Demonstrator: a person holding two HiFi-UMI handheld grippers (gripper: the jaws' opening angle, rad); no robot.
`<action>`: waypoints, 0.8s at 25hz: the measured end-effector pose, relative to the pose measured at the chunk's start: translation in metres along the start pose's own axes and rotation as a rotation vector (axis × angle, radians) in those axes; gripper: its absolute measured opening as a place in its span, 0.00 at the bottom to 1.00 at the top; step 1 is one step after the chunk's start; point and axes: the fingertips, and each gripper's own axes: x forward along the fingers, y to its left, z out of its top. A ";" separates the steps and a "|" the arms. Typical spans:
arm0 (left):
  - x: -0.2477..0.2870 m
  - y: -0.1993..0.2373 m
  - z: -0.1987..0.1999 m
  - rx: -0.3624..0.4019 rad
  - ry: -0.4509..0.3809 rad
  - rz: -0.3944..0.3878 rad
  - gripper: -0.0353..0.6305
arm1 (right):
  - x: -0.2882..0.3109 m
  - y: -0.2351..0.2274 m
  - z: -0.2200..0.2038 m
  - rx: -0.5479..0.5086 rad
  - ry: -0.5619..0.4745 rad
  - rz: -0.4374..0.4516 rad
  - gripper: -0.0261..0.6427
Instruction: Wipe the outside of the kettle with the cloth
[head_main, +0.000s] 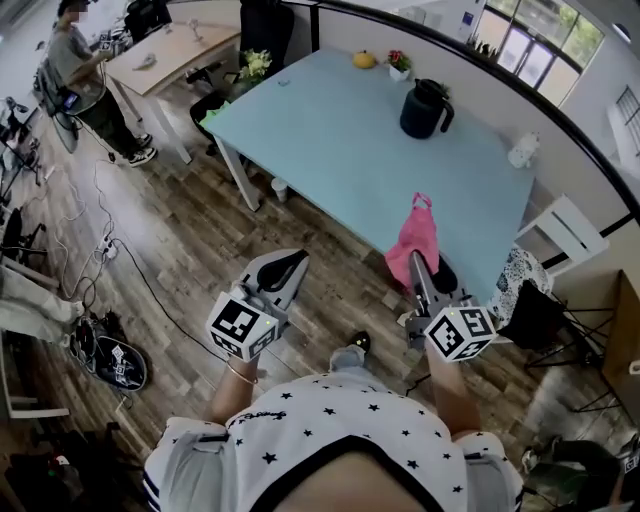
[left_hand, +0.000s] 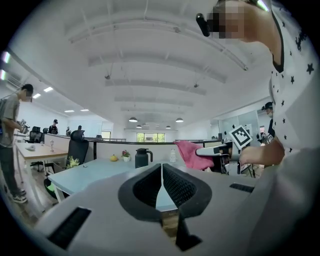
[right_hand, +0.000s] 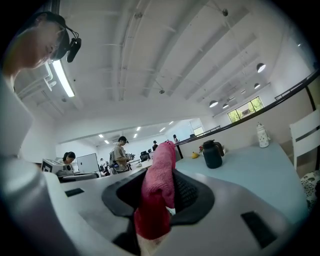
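Right gripper view: right gripper (right_hand: 161, 192) clamped on the pink cloth (right_hand: 160, 172), its bulk loose beyond the jaws. Left gripper (left_hand: 161, 181) closed, empty. Kettle (head_main: 425, 108) upright at the table's (head_main: 330, 160) far side — well apart. Risk: unbraced kettle slides or tips under wiping — how full it is, can't tell.

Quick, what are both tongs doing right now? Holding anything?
Left tongs: closed, nothing between them.
Right tongs: closed on the pink cloth.

kettle (head_main: 425, 108) on table (head_main: 340, 150), far side
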 end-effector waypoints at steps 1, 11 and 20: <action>0.008 0.000 0.002 0.002 -0.001 -0.001 0.10 | 0.003 -0.007 0.002 0.002 0.001 -0.001 0.24; 0.096 -0.002 0.024 0.023 -0.006 -0.041 0.10 | 0.016 -0.081 0.032 0.017 -0.010 -0.042 0.24; 0.138 -0.008 0.027 0.021 0.003 -0.084 0.10 | 0.016 -0.120 0.038 0.023 -0.018 -0.085 0.24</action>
